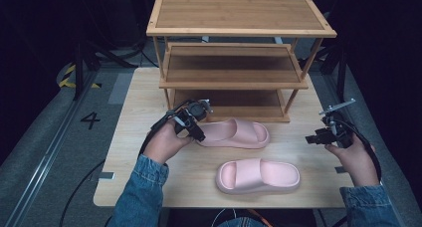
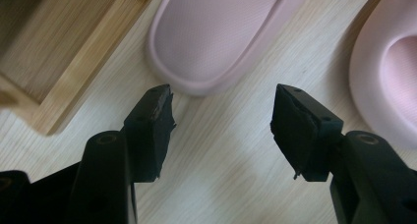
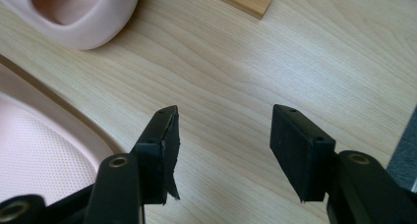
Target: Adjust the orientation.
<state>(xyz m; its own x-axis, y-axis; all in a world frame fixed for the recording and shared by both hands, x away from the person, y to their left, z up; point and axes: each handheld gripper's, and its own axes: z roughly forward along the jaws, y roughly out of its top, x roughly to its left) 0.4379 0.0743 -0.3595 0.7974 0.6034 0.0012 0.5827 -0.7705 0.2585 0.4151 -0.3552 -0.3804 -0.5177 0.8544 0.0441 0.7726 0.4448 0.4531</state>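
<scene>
Two pink slide slippers lie on the light wooden worktop (image 1: 139,97). The far slipper (image 1: 234,133) sits at centre frame in the high view, just in front of the rack's bottom shelf, lying crosswise. The near slipper (image 1: 259,176) lies below and slightly right of it, close to the worktop's lower edge, apart from the first. Both are one-piece moulded, with a broad strap and a finely dotted footbed.

A three-tier bamboo shoe rack (image 1: 239,13) stands at the upper centre of the frame, on the far half of the worktop. All three shelves that can be seen are bare.

The left tool (image 1: 199,132) is held at the left end of the far slipper, at centre-left of the frame, by the left hand (image 1: 164,142), the forearm in a denim sleeve. In the left gripper view its jaws stand wide apart over bare worktop, just short of the slipper's rounded end, holding nothing.

The right tool (image 1: 313,139) is at the right of the frame, near the worktop's right edge, well apart from both slippers, held by the right hand (image 1: 356,160). Its jaws are likewise spread and empty.
</scene>
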